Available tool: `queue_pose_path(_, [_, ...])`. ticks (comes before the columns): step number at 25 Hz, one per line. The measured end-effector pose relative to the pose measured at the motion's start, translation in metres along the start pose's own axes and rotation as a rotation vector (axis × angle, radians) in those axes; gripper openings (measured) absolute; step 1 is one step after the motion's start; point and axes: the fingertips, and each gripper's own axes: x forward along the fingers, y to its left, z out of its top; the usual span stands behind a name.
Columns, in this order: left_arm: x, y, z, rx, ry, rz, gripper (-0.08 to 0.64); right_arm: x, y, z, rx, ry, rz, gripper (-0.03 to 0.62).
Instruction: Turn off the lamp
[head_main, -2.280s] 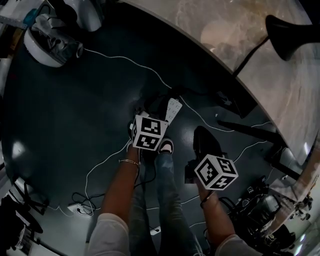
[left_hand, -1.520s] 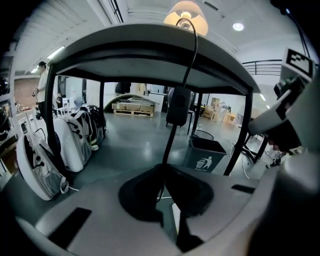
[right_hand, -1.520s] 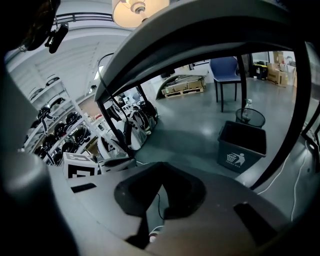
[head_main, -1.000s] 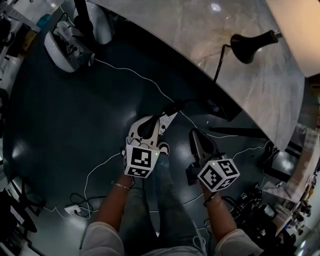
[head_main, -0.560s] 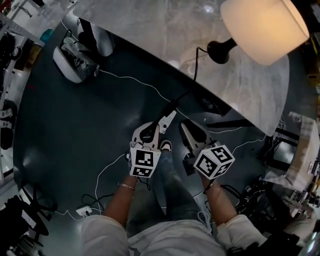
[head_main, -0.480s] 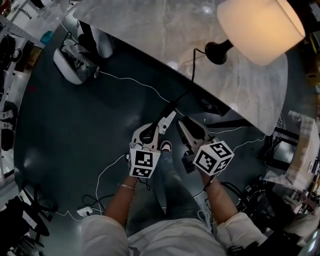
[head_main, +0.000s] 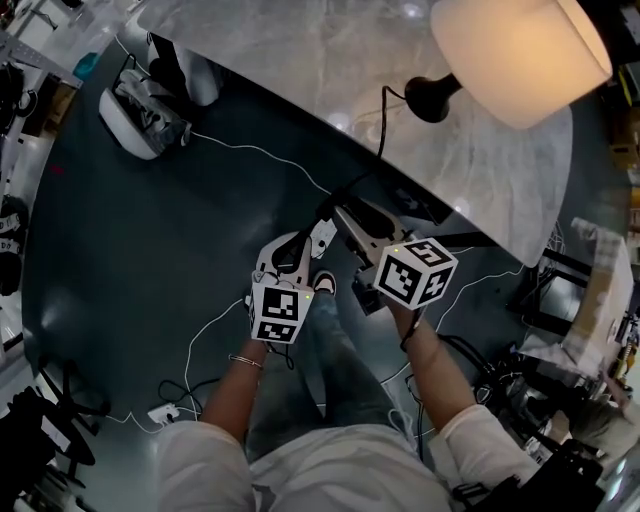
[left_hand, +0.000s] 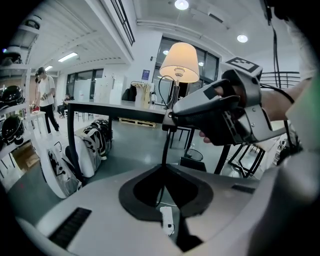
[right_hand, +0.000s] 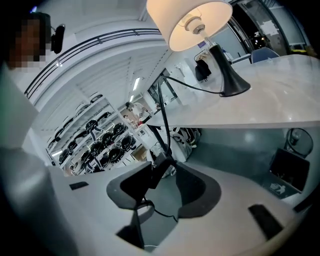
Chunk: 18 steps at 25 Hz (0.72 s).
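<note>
Black cord (left_hand: 164, 147), upright, pinched in left gripper (left_hand: 165, 175); its switch (right_hand: 158, 172) just above, between right gripper (right_hand: 167, 186) jaws, which have just been opening, not pressing it. Lamp (right_hand: 192, 20) lit.

Marble table (head_main: 300, 50), lit lamp (head_main: 520, 55) standing on it, dark floor (head_main: 130, 250) below, white cable (head_main: 250, 150), bag (head_main: 140, 100), power strip (head_main: 160, 412)

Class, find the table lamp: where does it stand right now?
In the head view the lamp stands at the upper right on the marble table, near its curved edge; its black cord hangs down off that edge.
</note>
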Motion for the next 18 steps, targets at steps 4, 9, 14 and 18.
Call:
queue_pose_path(4, [0.005, -0.001, -0.003, 0.0, 0.002, -0.009, 0.026, 0.006, -0.002, 0.0, 0.035, 0.007, 0.013, 0.133])
queue_pose_path(9, [0.008, -0.001, -0.01, 0.003, 0.028, -0.012, 0.026, 0.011, -0.004, -0.002, 0.037, 0.029, 0.01, 0.13])
queue_pose_path(14, [0.007, 0.001, -0.014, -0.003, 0.036, -0.005, 0.026, 0.012, -0.004, -0.006, 0.041, 0.041, 0.017, 0.124])
queue_pose_path(18, [0.008, 0.0, -0.014, 0.014, 0.043, -0.007, 0.026, 0.012, -0.002, -0.005, 0.037, 0.042, 0.019, 0.121])
